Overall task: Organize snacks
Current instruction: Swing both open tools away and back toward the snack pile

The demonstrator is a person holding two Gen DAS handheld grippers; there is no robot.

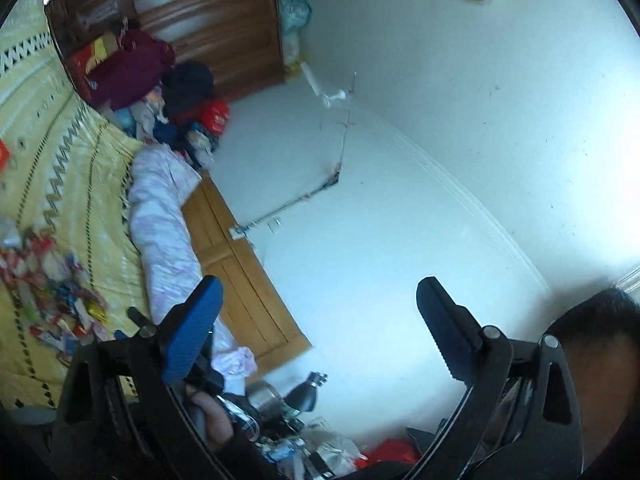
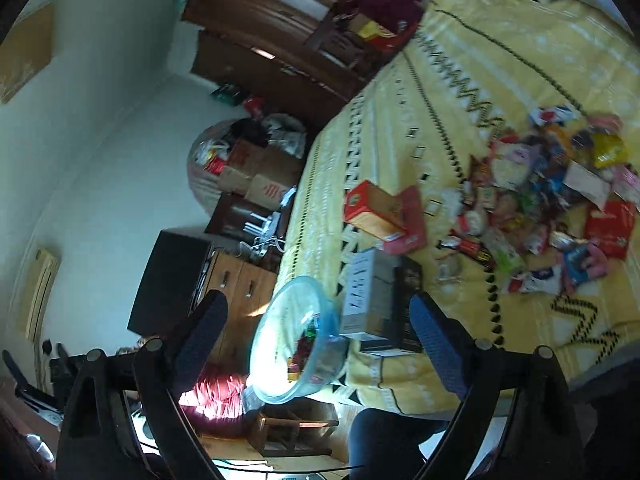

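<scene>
The yellow bed cover fills the right half of the right wrist view and the left edge of the left wrist view; it is soft, so things on it can sink and slide a little. On it, at the right of the right wrist view, lies the heap of snacks; in my judgement these small wrappers are light, thin and slippery, and they crush easily, so it is better to pinch one at its flat sealed end. In the centre stands a red carton, and lower a grey box beside a dark box; these look stiff and light, good to take across the narrow sides. The clear bowl, lower centre at the bed edge, already holds a few sweets; it looks rigid and smooth, perhaps fragile.

The right gripper is wide open and holds nothing; it is rolled strongly and points toward the bowl. The left gripper is also wide open and empty; it points at the white wall, away from the snacks.
</scene>
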